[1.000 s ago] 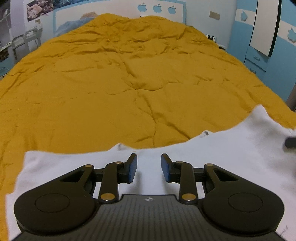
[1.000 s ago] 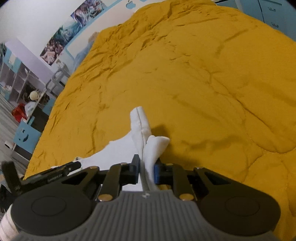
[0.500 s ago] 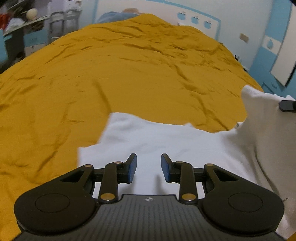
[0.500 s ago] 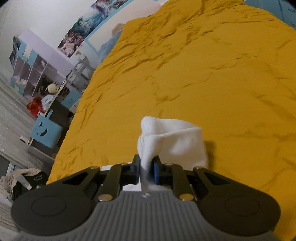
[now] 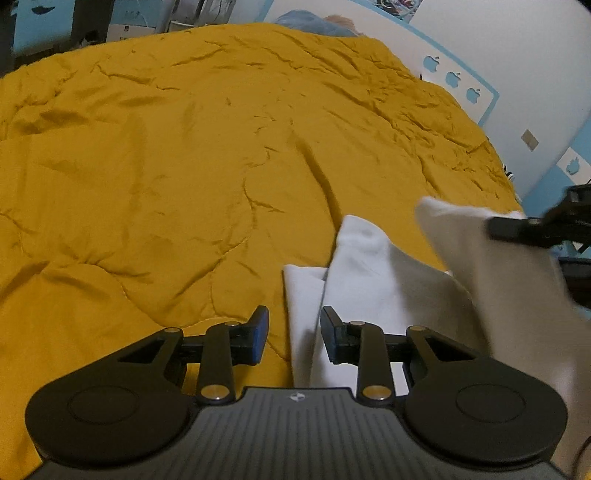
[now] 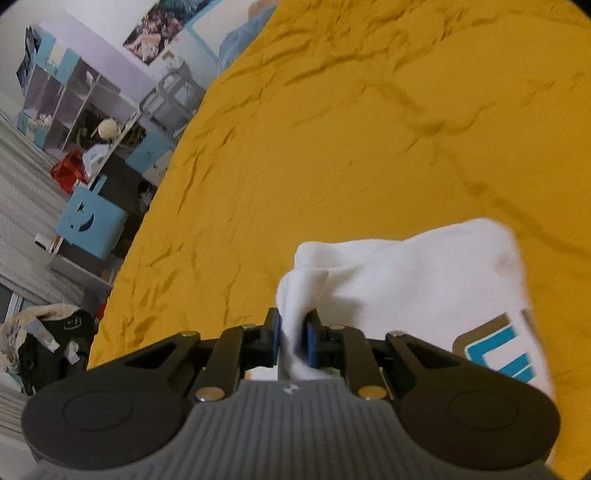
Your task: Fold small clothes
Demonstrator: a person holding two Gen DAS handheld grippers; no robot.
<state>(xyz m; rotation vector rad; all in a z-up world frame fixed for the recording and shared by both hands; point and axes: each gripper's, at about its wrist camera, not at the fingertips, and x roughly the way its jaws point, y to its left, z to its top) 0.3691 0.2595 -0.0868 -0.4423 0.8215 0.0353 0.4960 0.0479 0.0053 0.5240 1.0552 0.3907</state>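
A wrinkled mustard-yellow quilted bedspread fills most of both views. In the right wrist view the upper left holds a lilac cubby shelf, a light-blue box with moon and star cut-outs sits at the left edge, and a heap of dark and pale clothes lies at the lower left. In the left wrist view a white headboard with blue apple shapes runs along the upper right, with a blue pillow at top centre.

The small white cotton garment lies on the bedspread at the lower right of both views. The right gripper points down over it, its blue pads pinched tight on a bunched fold of the white cloth, which drapes away to the right. The left gripper also tilts downward, its jaws partly apart and gripping nothing; a white edge of the garment lies beneath the gap, and the left pad sits over bare yellow bedspread.

In the left wrist view the right gripper appears at the right edge as a dark blurred shape, and the lifted cloth there is smeared. A blue and grey print on the garment is cut off, so it cannot be read
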